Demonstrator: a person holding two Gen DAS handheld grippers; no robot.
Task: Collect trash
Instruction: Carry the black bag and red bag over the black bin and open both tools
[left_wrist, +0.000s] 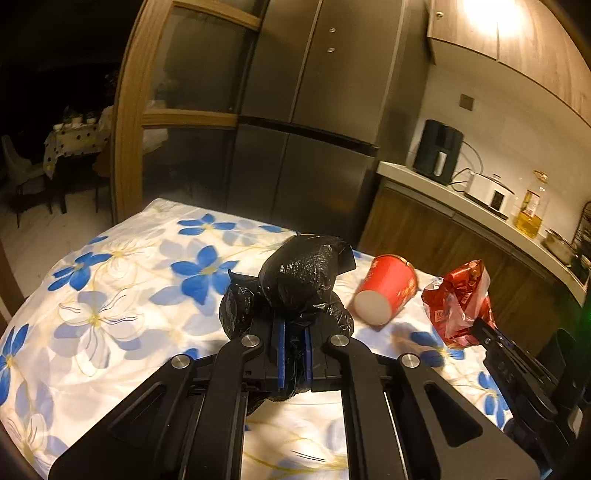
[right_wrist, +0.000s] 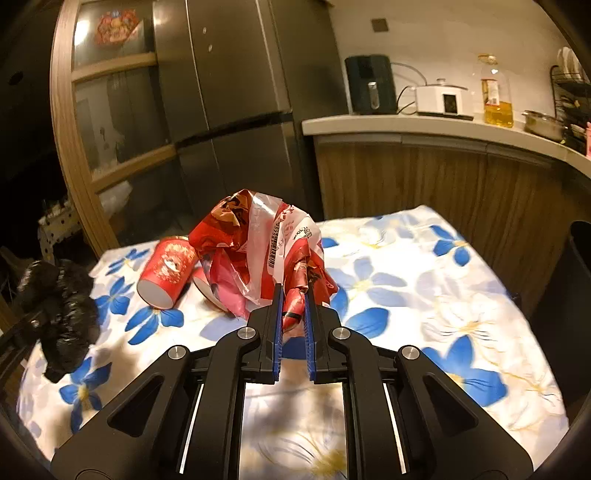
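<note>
The tabletop (right_wrist: 424, 295) was covered by a white cloth printed with blue flowers, and its near edge was hidden behind the frames of both hand-held grippers. A dark bin (right_wrist: 576, 295) was seen at the right border of the right wrist view, cut off by the picture edge; its contents could not be made out.

A crumpled black plastic bag (left_wrist: 299, 280) was held by the left hand-held gripper (left_wrist: 294, 354), whose jaws were nearly closed with the bag film pinched between the blue pads. The lower part of the bag was concealed by the fingers. In the right wrist view the same bag appeared blurred at the left edge.

A crumpled red and white wrapper (right_wrist: 266, 251) was clamped by the right hand-held gripper (right_wrist: 294, 314), with a twisted fold of it pressed between the narrow jaws. Whether the wrapper touched the cloth could not be determined.

A red paper cup (right_wrist: 166, 273) lay on its side on the cloth, just beside the wrapper, with its white base turned toward the camera. The inside of the cup was not visible. A second red cup (right_wrist: 207, 291) was largely hidden behind the wrapper.
</note>
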